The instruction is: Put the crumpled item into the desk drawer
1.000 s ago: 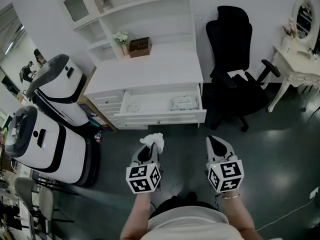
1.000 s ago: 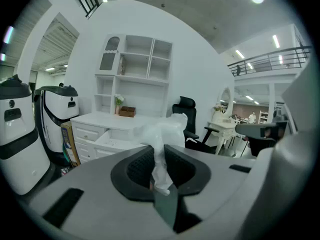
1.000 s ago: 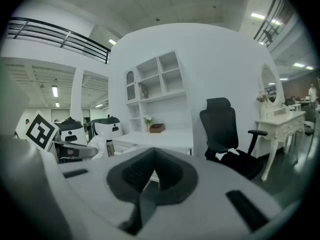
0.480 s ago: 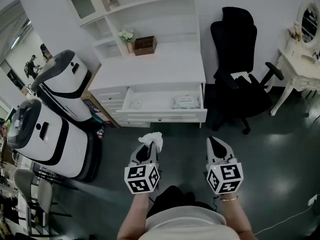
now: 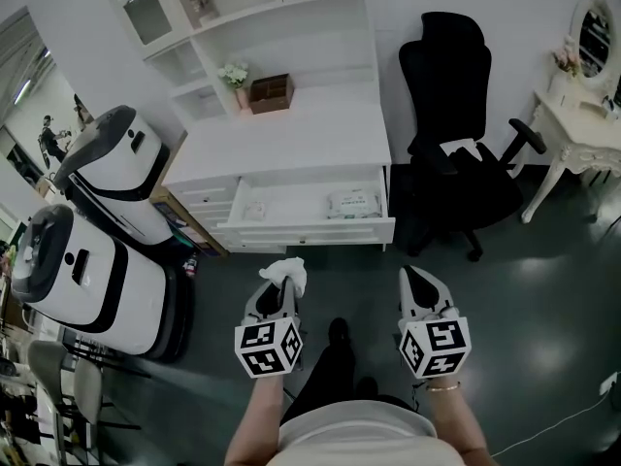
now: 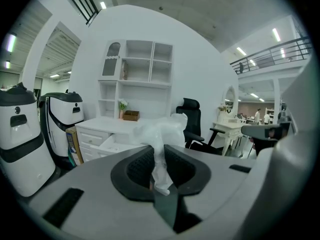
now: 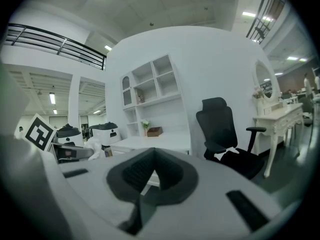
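The left hand-held gripper (image 6: pixel 157 151) pinches the crumpled item (image 6: pixel 161 130), facing the open drawer (image 5: pixel 291 205) for delivery. The right hand-held gripper (image 7: pixel 153 154) is closed and empty.

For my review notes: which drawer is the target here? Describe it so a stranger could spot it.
Find the white desk with shelves above it, left of the black office chair. Under its top, the wide drawer stands pulled out, with a white packet lying at its right end; the narrower drawers to its left are all shut.
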`<state>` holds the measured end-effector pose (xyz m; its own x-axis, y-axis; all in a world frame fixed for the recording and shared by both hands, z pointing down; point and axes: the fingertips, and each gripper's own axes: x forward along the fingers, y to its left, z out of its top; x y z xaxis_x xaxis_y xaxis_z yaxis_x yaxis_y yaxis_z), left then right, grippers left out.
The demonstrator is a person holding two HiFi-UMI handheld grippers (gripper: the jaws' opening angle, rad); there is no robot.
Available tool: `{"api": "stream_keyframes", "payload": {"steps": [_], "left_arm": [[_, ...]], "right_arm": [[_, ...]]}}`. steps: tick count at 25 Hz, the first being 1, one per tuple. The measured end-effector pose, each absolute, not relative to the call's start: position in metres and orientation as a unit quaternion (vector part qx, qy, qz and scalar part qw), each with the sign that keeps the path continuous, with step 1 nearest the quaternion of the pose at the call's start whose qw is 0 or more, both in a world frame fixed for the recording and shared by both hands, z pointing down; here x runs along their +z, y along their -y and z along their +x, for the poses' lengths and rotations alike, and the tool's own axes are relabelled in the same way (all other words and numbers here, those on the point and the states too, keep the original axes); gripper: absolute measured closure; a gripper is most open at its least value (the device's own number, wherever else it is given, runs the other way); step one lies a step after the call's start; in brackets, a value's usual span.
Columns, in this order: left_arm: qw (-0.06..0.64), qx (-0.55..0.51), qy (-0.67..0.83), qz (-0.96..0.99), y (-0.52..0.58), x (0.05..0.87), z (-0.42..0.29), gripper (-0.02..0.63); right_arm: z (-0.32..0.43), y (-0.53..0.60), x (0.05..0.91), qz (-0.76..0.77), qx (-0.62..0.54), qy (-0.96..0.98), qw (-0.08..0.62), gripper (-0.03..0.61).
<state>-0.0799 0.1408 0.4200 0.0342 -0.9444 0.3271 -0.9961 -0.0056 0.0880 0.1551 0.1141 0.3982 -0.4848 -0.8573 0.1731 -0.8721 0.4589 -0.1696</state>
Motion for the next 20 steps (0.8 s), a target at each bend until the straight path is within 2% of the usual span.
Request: {"api": "stream_keyframes", "payload": {"steps": [8,20], "left_arm": [[0.148,0.087,0.688,0.705,-0.094,0.431,-0.096,0.563],[0.158,0.071,0.699,0.694,0.012,0.434,-0.159,0.563]], "right_arm": [[0.139,-0.072,0.405,0.506,0.117,0.853,0.039,0.577],[0.089,0.038,0.403,0.515,0.114,0.848,0.045,0.577]]}}
